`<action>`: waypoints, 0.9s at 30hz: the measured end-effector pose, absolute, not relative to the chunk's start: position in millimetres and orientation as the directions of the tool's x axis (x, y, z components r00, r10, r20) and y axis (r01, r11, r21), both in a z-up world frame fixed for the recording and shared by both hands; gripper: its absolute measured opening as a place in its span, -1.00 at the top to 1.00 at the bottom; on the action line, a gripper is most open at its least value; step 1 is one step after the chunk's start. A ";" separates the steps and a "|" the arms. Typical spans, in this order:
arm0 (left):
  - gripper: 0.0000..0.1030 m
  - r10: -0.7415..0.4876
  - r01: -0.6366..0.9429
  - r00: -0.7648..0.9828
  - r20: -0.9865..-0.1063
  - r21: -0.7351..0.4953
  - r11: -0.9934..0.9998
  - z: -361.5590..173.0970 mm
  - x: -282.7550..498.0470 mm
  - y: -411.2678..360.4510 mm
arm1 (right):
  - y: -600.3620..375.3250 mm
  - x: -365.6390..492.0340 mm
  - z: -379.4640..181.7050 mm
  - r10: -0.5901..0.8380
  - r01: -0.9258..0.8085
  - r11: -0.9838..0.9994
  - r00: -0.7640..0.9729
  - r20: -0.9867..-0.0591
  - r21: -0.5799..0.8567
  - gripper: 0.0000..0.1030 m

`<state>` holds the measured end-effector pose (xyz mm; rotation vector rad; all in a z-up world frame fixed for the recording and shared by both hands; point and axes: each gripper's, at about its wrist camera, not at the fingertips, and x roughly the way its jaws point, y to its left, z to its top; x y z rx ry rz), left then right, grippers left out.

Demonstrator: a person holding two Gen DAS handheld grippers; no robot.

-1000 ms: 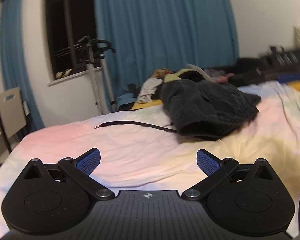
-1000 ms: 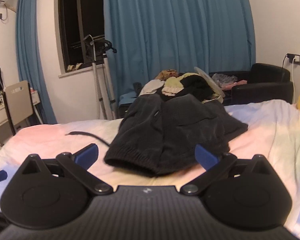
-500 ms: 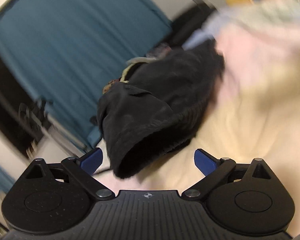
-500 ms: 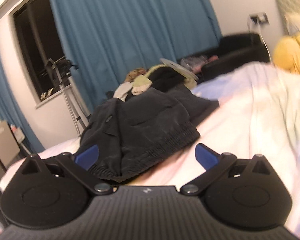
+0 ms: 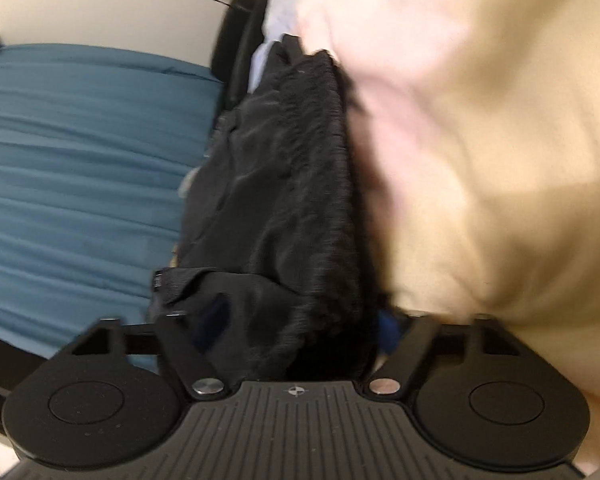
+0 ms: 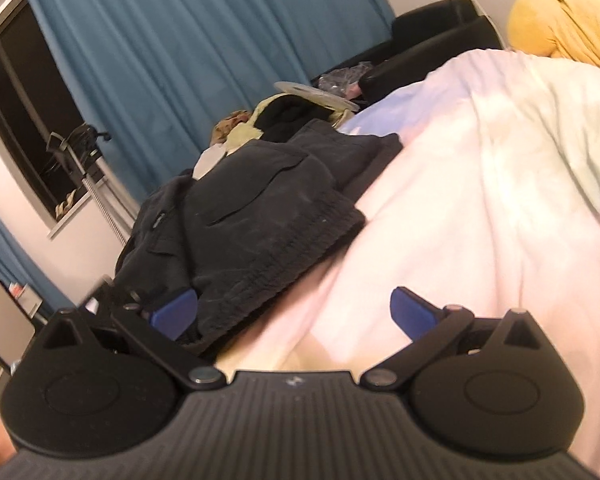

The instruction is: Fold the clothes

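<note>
A black garment with an elastic waistband (image 6: 260, 216) lies on the pale bedspread (image 6: 480, 184). In the left wrist view, rolled sideways, the same garment (image 5: 284, 200) fills the gap between my left gripper's (image 5: 304, 320) fingers; the waistband corner sits between the blue pads, which are partly hidden by cloth. The left jaws look narrowed around it. My right gripper (image 6: 292, 312) is open; its left blue pad (image 6: 174, 312) touches the waistband edge, its right pad is over bare bedspread.
A pile of other clothes (image 6: 284, 116) lies behind the black garment. Blue curtains (image 6: 204, 52), a dark window (image 6: 20, 120), a black armchair (image 6: 432, 36) and a yellow cushion (image 6: 560, 20) stand around the bed. The bedspread extends to the right.
My left gripper rolled sideways, moved onto the garment's waistband corner and its jaws narrowed around it. My right gripper tilted and moved closer to the waistband, still open.
</note>
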<state>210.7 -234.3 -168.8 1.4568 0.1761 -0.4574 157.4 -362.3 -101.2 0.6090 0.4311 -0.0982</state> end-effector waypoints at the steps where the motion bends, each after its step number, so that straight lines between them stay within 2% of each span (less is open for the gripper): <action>1: 0.18 -0.193 0.408 0.899 -0.393 0.912 0.043 -168.4 207.6 -232.3 | -363.4 155.7 -100.7 0.026 0.218 0.819 0.910 -0.414 0.531 -1.00; 2: 0.25 -0.197 0.415 0.896 -0.397 0.908 0.058 -167.2 203.2 -230.4 | -364.6 154.3 -100.1 0.013 0.223 0.820 0.913 -0.408 0.527 -1.00; 3: 0.45 -0.205 0.428 0.892 -0.404 0.899 0.094 -162.4 199.1 -227.9 | -365.8 153.1 -99.5 -0.001 0.229 0.822 0.916 -0.401 0.521 -1.00; 9: 0.61 -0.266 0.520 0.852 -0.450 0.786 0.335 -103.6 155.9 -203.9 | -371.4 142.7 -91.4 -0.056 0.242 0.824 0.935 -0.351 0.512 -1.00; 15: 0.63 -0.332 0.561 0.826 -0.455 0.613 0.556 -40.2 88.5 -162.3 | -380.5 132.2 -83.9 -0.078 0.245 0.810 0.945 -0.316 0.532 -1.00; 18: 0.63 -0.328 0.560 0.816 -0.477 0.508 0.654 -21.9 59.2 -138.7 | -384.4 125.6 -79.5 -0.069 0.239 0.801 0.947 -0.313 0.548 -1.00; 20: 0.63 -0.309 0.548 0.806 -0.505 0.437 0.713 -22.4 49.6 -120.2 | -385.7 122.4 -76.6 -0.058 0.232 0.800 0.947 -0.315 0.553 -1.00; 24: 0.62 -0.250 0.507 0.794 -0.554 0.378 0.775 -37.8 60.6 -97.1 | -376.7 127.4 -74.6 -0.005 0.199 0.834 0.935 -0.353 0.514 -1.00; 27: 0.48 -0.237 0.482 0.786 -0.570 0.328 0.812 -48.6 64.7 -80.2 | -365.7 132.5 -74.1 0.033 0.167 0.866 0.922 -0.387 0.471 -1.00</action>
